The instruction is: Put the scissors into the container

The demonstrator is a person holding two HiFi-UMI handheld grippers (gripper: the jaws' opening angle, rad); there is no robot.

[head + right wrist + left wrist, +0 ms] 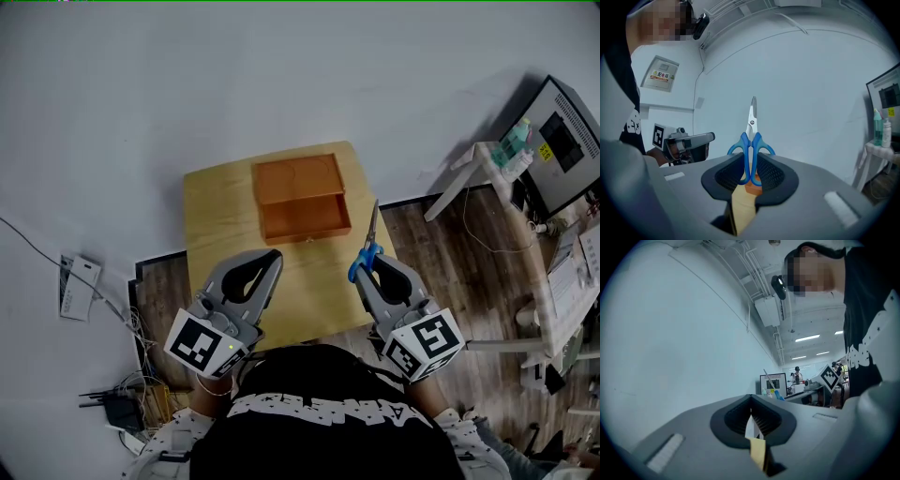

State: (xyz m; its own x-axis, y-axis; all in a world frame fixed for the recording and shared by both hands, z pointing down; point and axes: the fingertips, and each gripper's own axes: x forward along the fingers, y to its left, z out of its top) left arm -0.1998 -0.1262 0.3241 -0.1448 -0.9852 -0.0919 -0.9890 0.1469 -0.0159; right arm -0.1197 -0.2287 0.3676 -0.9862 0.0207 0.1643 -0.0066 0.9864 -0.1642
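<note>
**A:** Where it hangs at seven o'clock from the box, what is the grey two-jaw left gripper (274, 255) doing?

**B:** It carries nothing. Its own view shows the ribbed pads pressed together, with only a thin slit below them.

**A:** And the box itself?

**B:** That's the orange-brown, open-topped rectangular container (300, 192). It sits at the twelve o'clock end of the pale square wooden table (211, 234).

**A:** So where are the scissors?

**B:** The blue-handled steel scissors (368, 246) are outside it, at about four o'clock from the container, over the table's right edge. The grey two-jaw right gripper (367, 270) pinches them by the handle loops.

**A:** How do they sit in the jaws?

**B:** In the right gripper view the loops lie between the pads. The blades are closed and stick straight out past the jaws. From the head view they point to twelve o'clock, with the tip near the container's right wall but apart from it.
</note>
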